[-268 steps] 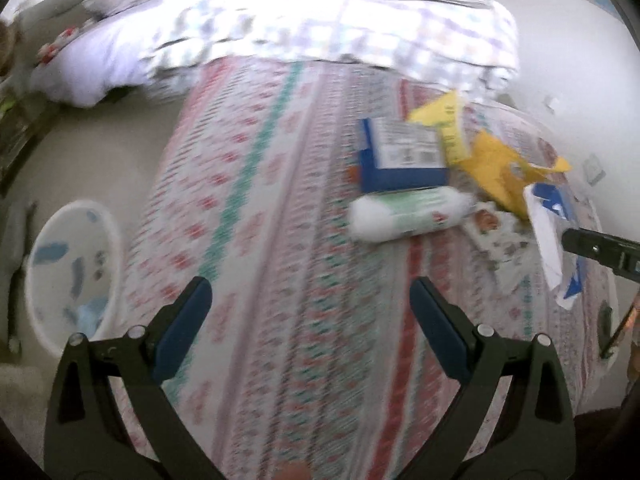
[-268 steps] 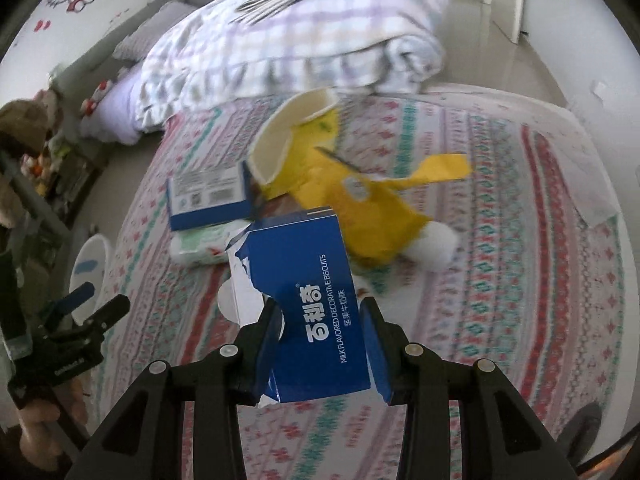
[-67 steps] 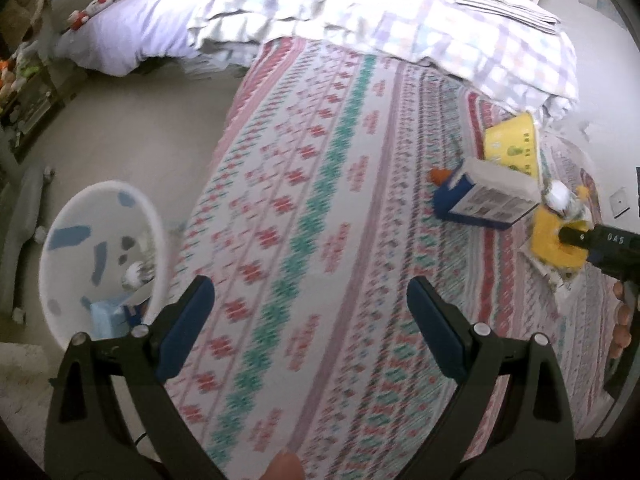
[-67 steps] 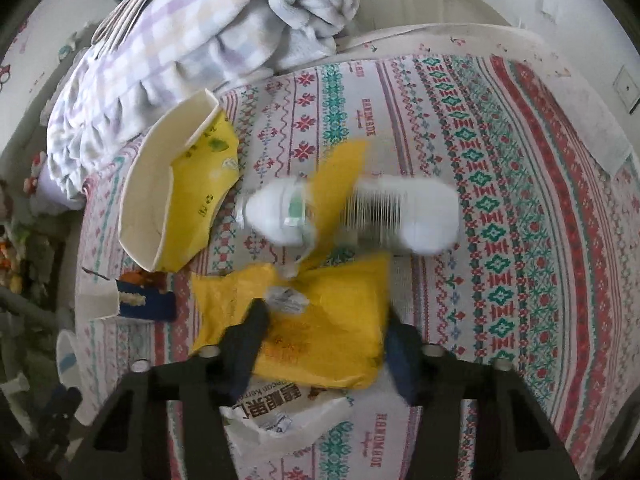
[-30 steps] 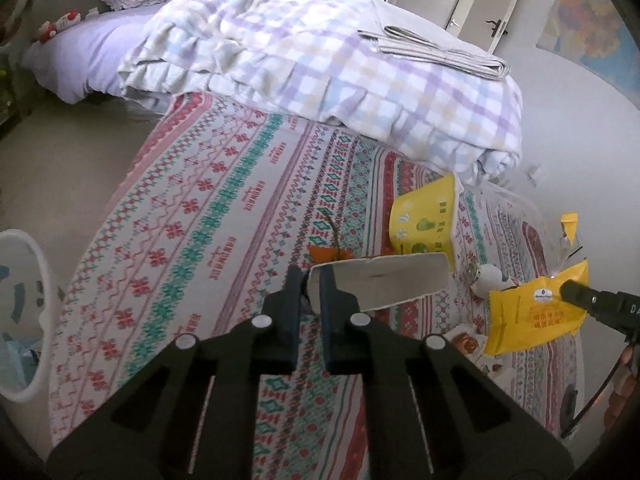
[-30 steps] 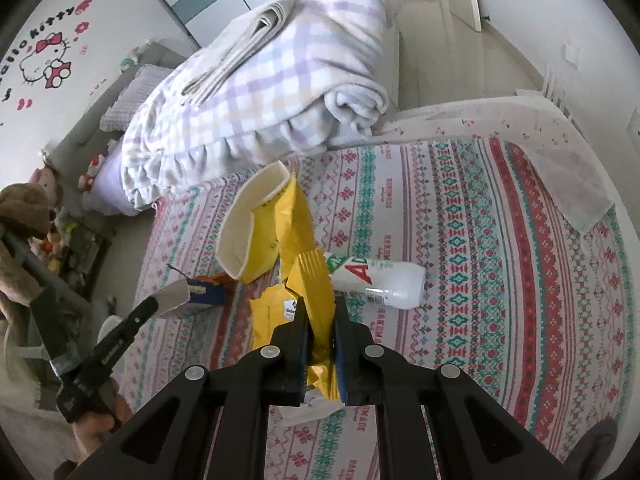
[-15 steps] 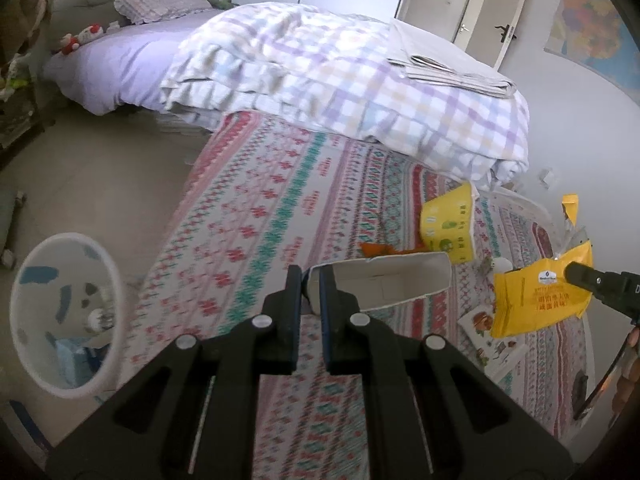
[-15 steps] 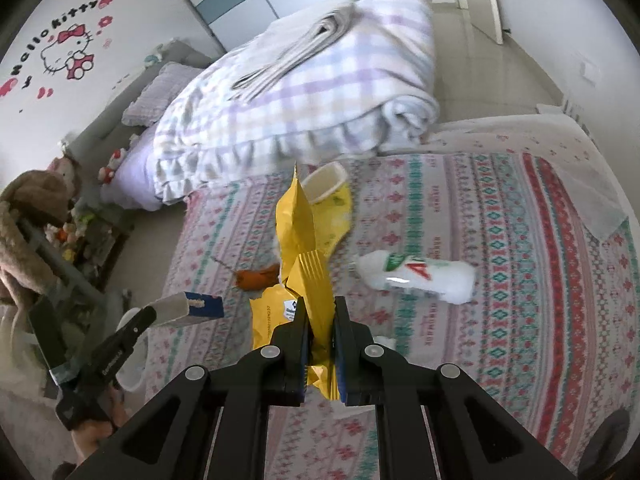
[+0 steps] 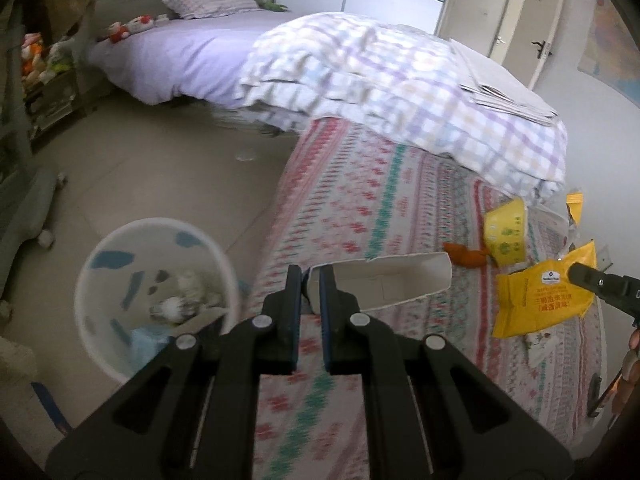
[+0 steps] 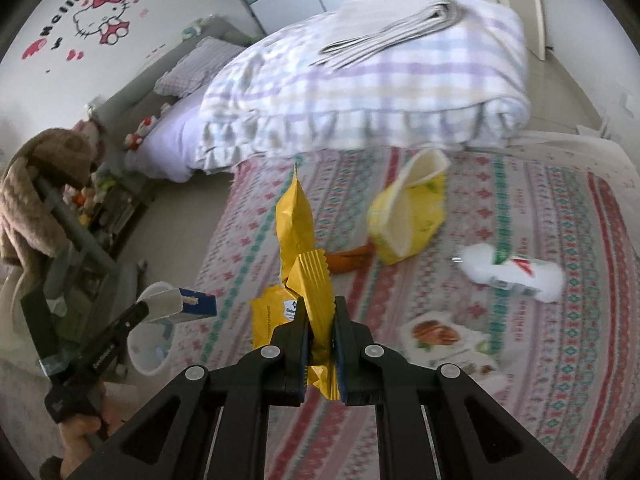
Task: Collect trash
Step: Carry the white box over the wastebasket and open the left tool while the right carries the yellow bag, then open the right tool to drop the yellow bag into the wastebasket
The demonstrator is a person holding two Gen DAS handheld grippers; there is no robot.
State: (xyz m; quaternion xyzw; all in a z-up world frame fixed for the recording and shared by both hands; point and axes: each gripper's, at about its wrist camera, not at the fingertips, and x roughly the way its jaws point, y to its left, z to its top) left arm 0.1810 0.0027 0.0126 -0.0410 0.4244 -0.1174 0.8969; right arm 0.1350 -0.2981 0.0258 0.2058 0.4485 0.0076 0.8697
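Observation:
My left gripper (image 9: 310,276) is shut on the edge of an opened white and blue carton (image 9: 384,284), which hangs over the rug's left edge. Just left of it and lower stands a white trash bin (image 9: 156,296) holding some trash. My right gripper (image 10: 320,309) is shut on a crumpled yellow snack bag (image 10: 298,236) held above the rug. The right wrist view shows the left gripper (image 10: 140,311) with the carton (image 10: 188,302) above the bin (image 10: 154,344). In the left wrist view the right gripper (image 9: 580,271) and yellow bag (image 9: 540,300) sit at the far right.
On the patterned rug (image 10: 560,360) lie a tipped yellow paper bowl (image 10: 408,212), an orange wrapper (image 10: 346,261), a white bottle (image 10: 516,272) and a printed food wrapper (image 10: 448,340). A folded checked quilt (image 9: 400,76) lies behind, a bed (image 9: 180,52) beyond it.
Both grippers have carried their loads leftward over the rug. In the left wrist view the bin has come nearer and now sits beside the carton.

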